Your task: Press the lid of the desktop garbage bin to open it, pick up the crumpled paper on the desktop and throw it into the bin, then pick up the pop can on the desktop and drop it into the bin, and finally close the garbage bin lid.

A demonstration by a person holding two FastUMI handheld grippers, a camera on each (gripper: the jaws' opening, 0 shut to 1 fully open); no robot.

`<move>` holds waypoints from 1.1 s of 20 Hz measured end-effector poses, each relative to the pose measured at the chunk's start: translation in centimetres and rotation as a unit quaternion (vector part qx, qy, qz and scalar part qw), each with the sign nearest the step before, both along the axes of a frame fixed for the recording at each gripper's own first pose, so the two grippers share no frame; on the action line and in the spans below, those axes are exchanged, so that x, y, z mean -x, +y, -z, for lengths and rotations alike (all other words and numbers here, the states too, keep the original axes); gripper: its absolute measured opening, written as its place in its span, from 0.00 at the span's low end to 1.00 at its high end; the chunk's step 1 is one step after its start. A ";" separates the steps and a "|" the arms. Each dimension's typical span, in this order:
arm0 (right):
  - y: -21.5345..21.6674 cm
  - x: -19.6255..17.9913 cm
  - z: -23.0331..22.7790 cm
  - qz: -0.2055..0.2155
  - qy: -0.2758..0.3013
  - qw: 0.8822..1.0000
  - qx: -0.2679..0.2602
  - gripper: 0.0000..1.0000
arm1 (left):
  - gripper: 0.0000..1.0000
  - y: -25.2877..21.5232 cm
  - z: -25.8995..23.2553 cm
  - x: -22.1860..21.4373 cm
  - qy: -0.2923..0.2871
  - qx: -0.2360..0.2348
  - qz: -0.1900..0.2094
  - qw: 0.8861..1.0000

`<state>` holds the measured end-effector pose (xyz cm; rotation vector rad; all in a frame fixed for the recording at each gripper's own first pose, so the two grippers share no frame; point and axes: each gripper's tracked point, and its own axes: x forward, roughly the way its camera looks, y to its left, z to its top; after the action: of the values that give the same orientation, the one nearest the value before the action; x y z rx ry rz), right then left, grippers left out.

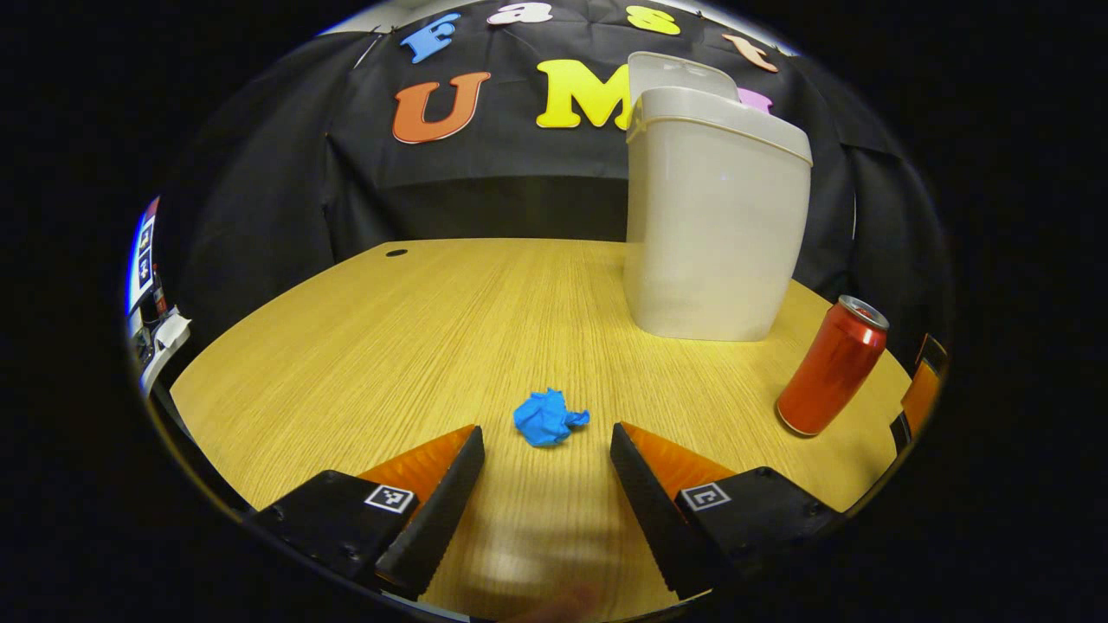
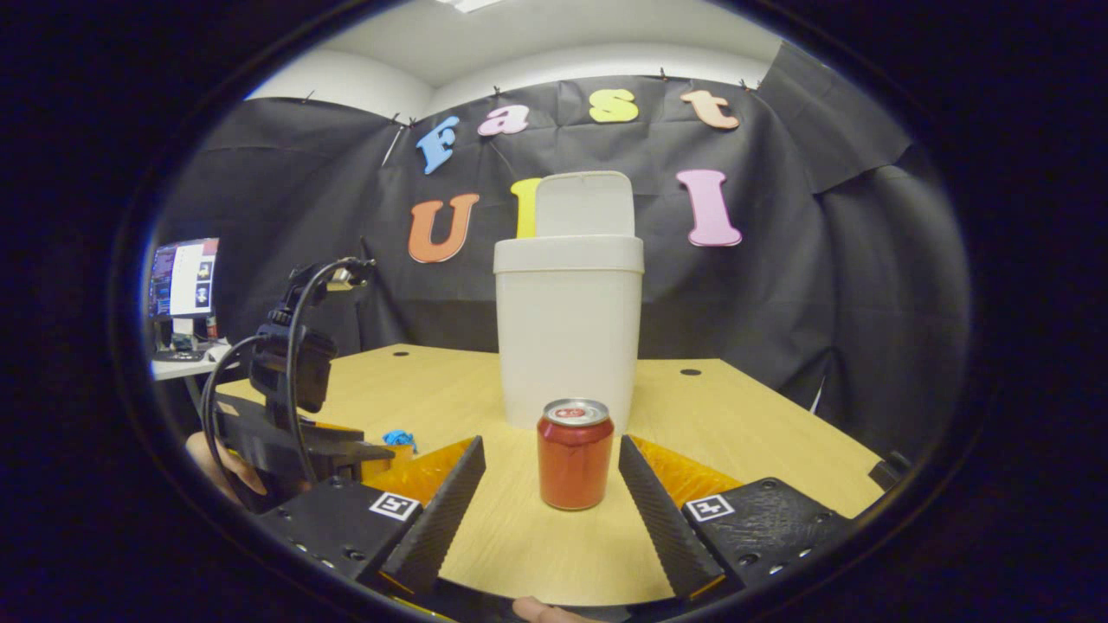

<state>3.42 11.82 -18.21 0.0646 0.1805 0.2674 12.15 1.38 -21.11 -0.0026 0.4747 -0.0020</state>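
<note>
— Ridged fingers of the left gripper (image 1: 547,450) sit at the bottom of the left gripper view, spread wide and holding nothing, with the crumpled paper (image 1: 549,417) lying on the table (image 1: 363,346) just beyond their tips, centre-low in the frame.

— So the lid (image 1: 679,76) is done?

— It stands tipped up behind the bin (image 1: 717,225) in the upper right, so I'd judge the paper pickup is the step in hand. The next move calls for easing forward until the wad is between the fingers, then closing gently; it's a soft, creased blue ball and would squash easily.

— And the other one?

— In the right gripper view the right gripper (image 2: 550,476) is also wide open and empty, its fingers either side of the pop can (image 2: 575,453) at lower centre, apparently not touching it. The can is smooth red metal, upright, a plain cylinder. The bin is matte pale plastic with rounded corners; the table is wood-grain laminate.
</note>
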 end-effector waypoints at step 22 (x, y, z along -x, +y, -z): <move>-0.9 -2.3 6.4 0.001 0.100 0.995 -0.022 0.96 | 0.87 0.3 0.9 -2.3 0.055 -0.029 0.030 0.998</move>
<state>5.69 10.91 -24.58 0.1354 0.3733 0.2619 14.50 1.68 -21.98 0.0683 0.5837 -0.0463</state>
